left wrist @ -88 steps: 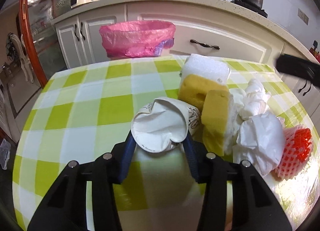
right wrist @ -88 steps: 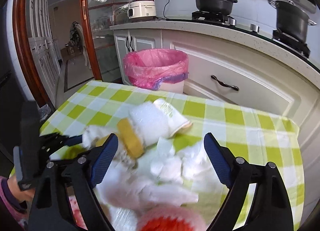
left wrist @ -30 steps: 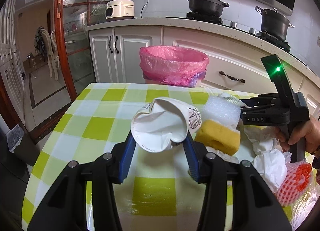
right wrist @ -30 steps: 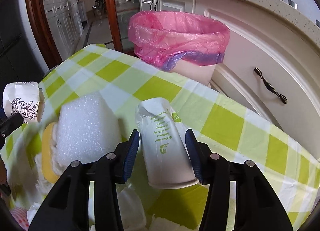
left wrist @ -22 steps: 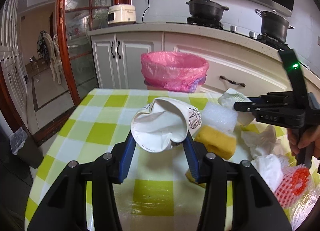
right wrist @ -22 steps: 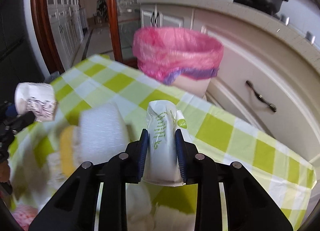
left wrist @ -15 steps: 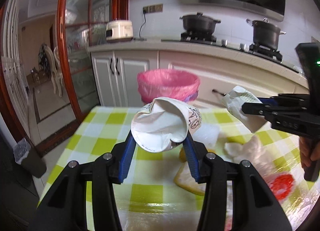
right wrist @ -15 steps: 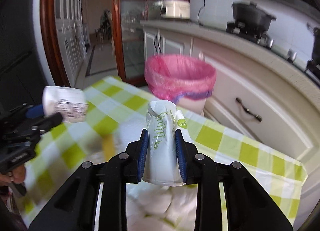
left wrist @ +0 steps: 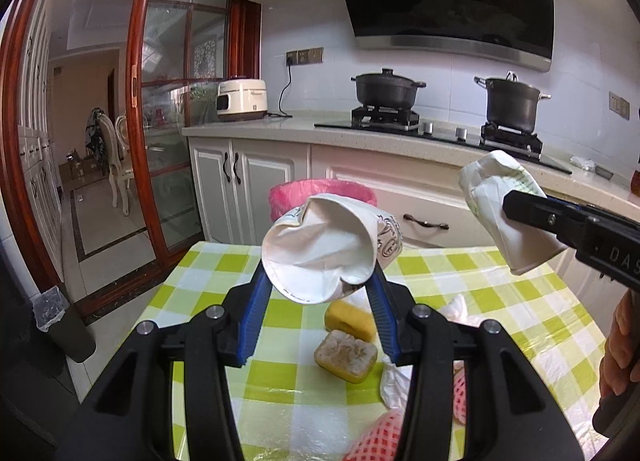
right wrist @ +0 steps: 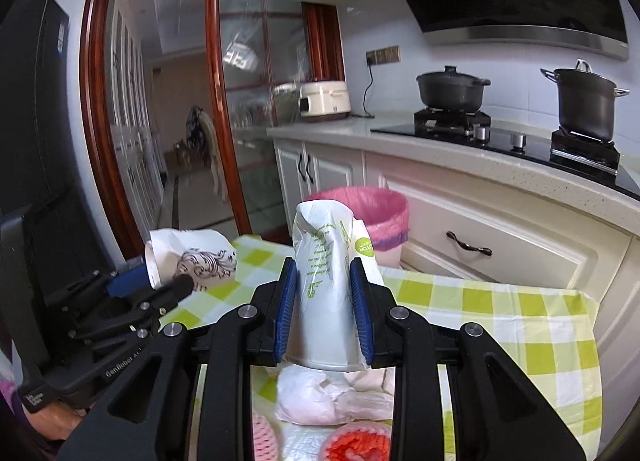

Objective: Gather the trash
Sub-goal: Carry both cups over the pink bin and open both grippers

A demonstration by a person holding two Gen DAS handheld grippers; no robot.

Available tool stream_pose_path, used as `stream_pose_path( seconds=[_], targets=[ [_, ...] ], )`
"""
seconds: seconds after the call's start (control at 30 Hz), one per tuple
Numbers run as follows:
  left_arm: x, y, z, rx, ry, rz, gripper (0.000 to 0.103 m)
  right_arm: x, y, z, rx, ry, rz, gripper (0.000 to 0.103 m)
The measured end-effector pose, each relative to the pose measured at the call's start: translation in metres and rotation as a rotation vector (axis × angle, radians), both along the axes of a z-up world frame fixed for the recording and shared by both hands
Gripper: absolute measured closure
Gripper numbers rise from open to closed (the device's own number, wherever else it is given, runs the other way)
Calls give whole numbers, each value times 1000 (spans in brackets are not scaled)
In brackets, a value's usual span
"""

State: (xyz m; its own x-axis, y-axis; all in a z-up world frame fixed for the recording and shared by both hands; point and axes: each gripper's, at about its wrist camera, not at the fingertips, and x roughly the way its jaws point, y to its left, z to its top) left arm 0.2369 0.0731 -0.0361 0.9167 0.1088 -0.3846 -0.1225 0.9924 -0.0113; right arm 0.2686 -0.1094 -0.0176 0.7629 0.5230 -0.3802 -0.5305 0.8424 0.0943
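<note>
Left gripper [left wrist: 318,293]: our left jaws grip a crushed paper cup [left wrist: 324,255], its open mouth turned toward the camera, held up in the air above the worktop [left wrist: 224,273].
Right gripper [right wrist: 325,293]: our right jaws have just been closing and now squeeze a green-printed paper cup [right wrist: 328,285] flat between the blue pads; the cup stands upright between them, also clear of the worktop.
Each seen from the other: from the left wrist we see the right gripper with its cup high on the right, and a hand [left wrist: 620,345] on its handle; from the right wrist we see the left gripper low on the left with its patterned cup.
Worktop: we see a green-and-white checked cloth under clear plastic.
On the worktop, near: red foam fruit netting [right wrist: 356,443] and crumpled white tissue [right wrist: 320,397] lie just under our right gripper.
On the worktop, middle: two yellow sponges [left wrist: 347,357] lie just beside each other, below and behind the crushed cup.
Beyond the worktop: a bin with a pink liner [right wrist: 374,207] stands on the floor at the far edge, against the white cabinets [left wrist: 248,177]; both cups are short of it.
Far: we see a rice cooker [left wrist: 241,99] and two black pots [left wrist: 386,87] on the stove.
</note>
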Motion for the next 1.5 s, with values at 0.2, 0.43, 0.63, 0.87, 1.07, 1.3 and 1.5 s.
stream_pose_path(
  seconds=[0.2,0.43,0.63,0.87,1.07,1.3,1.5],
  targets=[
    [-3,5,21,-34,-28,-27,57,-3,3,15,11,-35,3,75],
    [18,12,48,-26,-78,-46,57,20,16,26,6,-63,10,75],
    [56,25,54,-25,-90,-29,57,62,25,29,6,-60,6,75],
    [130,46,42,-72,-55,-31,57,138,39,20,3,-29,18,75],
    [214,69,29,-105,-16,-34,57,217,57,2,-4,32,31,75],
    [314,93,18,-146,7,-32,57,309,79,-22,12,88,35,75],
    [381,105,-5,-135,35,-26,56,374,89,-52,48,140,34,74]
  ],
)
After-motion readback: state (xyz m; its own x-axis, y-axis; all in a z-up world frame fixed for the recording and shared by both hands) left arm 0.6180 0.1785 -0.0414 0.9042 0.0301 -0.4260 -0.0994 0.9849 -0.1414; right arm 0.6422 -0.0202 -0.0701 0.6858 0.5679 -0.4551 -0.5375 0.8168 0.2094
